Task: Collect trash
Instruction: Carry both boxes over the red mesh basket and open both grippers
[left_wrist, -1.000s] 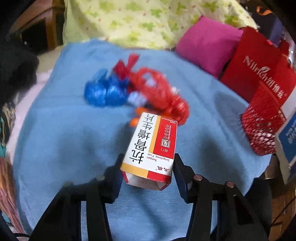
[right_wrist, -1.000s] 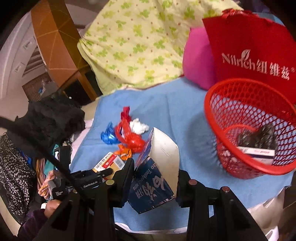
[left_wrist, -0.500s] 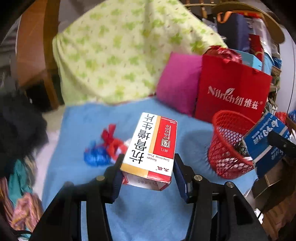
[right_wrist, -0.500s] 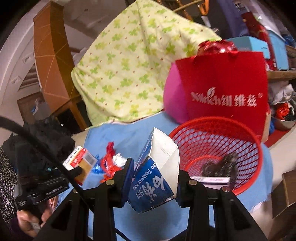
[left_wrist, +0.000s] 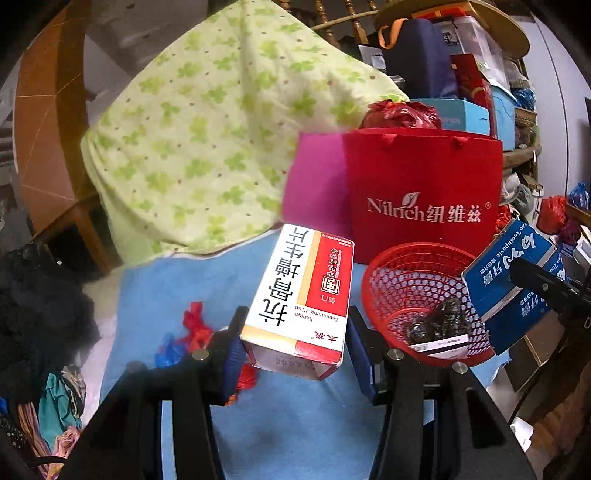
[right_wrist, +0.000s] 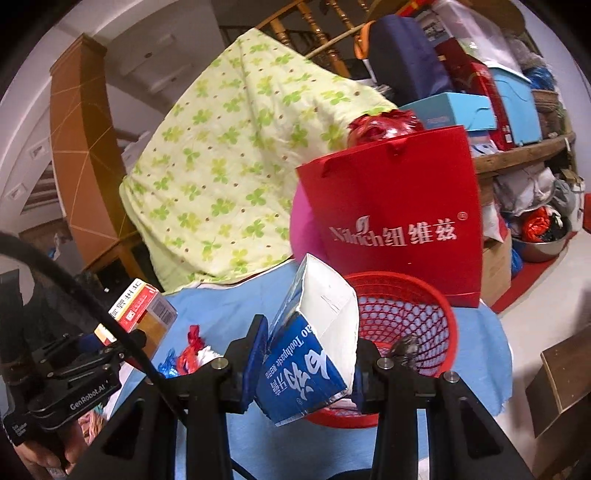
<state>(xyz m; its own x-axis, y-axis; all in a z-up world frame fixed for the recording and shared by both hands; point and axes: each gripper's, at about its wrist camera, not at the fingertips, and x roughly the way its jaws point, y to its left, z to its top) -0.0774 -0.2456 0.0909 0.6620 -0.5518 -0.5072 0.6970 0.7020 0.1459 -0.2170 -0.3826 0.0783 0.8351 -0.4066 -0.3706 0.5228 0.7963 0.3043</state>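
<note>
My left gripper (left_wrist: 295, 354) is shut on a white, red and gold medicine box (left_wrist: 301, 295), held above the blue cloth left of the red mesh basket (left_wrist: 391, 269). My right gripper (right_wrist: 306, 369) is shut on a blue and white toothpaste box (right_wrist: 306, 365), held just over the near left rim of the red mesh basket (right_wrist: 417, 314). The toothpaste box (left_wrist: 513, 273) also shows at the right of the left wrist view, and the medicine box (right_wrist: 142, 306) at the left of the right wrist view. Dark crumpled wrappers (left_wrist: 436, 321) and a small carton lie in the basket.
Red and blue plastic scraps (left_wrist: 184, 332) lie on the blue cloth (left_wrist: 155, 295). Behind the basket stand a red paper bag (left_wrist: 424, 192) and a pink cushion (left_wrist: 317, 188). A green-patterned quilt (left_wrist: 207, 136) rises at the back. Dark clothes (left_wrist: 33, 302) pile at the left.
Both grippers rose and swung toward the basket with their boxes. The scraps on the cloth dropped lower in the left wrist view, and the basket came under the toothpaste box.
</note>
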